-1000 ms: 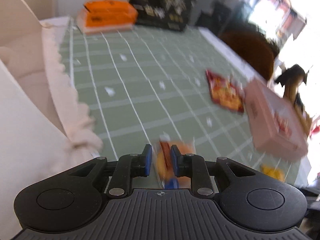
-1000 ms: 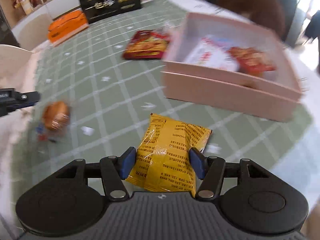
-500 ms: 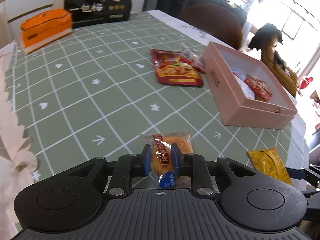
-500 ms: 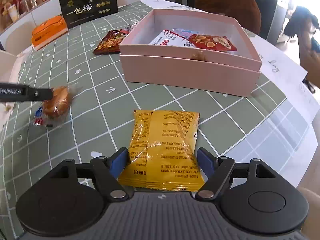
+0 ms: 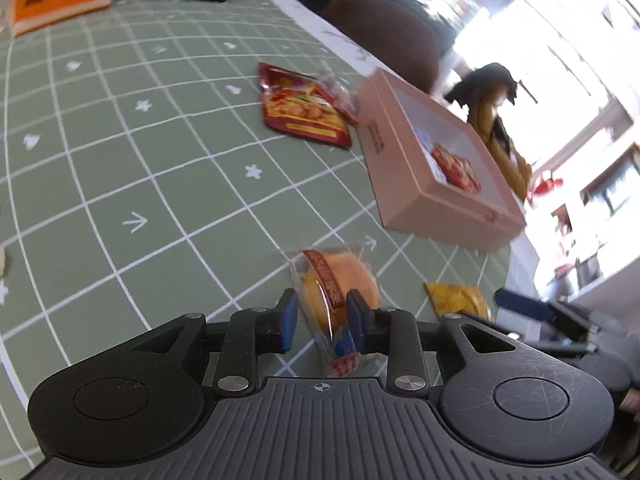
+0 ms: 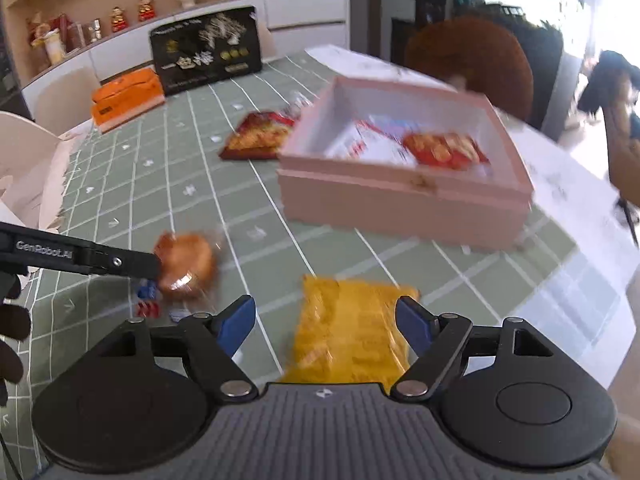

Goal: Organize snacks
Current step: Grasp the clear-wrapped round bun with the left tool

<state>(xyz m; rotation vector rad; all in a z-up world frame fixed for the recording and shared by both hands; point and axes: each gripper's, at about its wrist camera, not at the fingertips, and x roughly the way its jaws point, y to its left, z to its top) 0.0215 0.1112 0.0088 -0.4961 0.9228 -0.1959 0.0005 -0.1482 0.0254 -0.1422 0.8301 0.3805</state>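
Since a moment ago, both grippers' jaws have been opening. Left wrist view: left gripper is parting narrowly around the wrapped bun — contact unclear. Right wrist view: right gripper is spreading wide, straddling the yellow packet on the green tablecloth near the pink box.

Both grippers: black ribbed body, round side discs, silver screws, blue pads.

The left hand-held gripper has just been opening, loosening around the clear-wrapped orange bun; the right hand-held gripper spread clear of the yellow foil snack packet.
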